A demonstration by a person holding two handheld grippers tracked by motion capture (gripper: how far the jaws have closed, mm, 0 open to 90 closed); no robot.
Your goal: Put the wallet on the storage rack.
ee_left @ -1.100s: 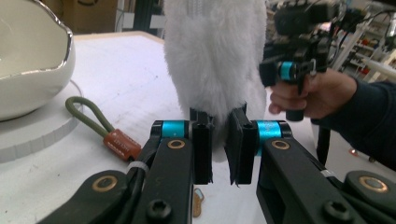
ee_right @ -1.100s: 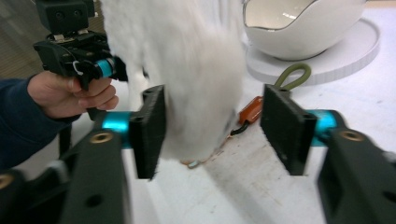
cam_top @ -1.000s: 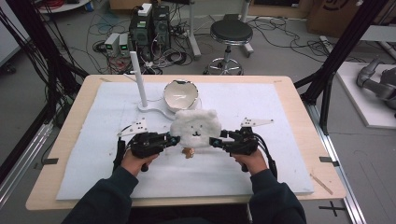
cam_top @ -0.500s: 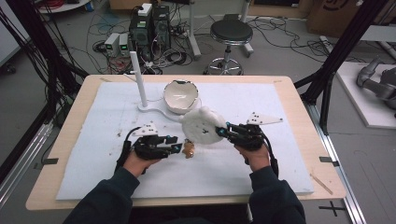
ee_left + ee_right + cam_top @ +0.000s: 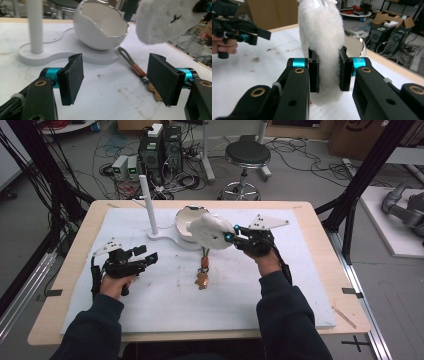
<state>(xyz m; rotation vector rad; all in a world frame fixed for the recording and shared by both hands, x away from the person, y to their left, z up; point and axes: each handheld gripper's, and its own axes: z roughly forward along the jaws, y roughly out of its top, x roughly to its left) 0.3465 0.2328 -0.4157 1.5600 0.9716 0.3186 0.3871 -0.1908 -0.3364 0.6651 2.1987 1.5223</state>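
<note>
1. Overhead, high view: wooden table (image 5: 310, 215) under a white mat (image 5: 150, 305); cables, PC towers and a stool (image 5: 246, 156) on the floor at top. Right gripper (image 5: 231, 236) at centre clamps the fluffy white plush (image 5: 210, 230), lifted above the mat, long axis pointing frame-left toward the cracked-egg bowl (image 5: 186, 222). Left gripper (image 5: 150, 257) at lower left.
2. Left gripper view: flat black pads (image 5: 72, 77) wide apart, just opened, nothing between. Glossy bowl on its white stand with post (image 5: 35, 25); plush upper right, keychain strap (image 5: 136, 68) on the mat.
3. Right gripper view: jaws pinch the plush's furry body, which stands vertical in frame.
</note>
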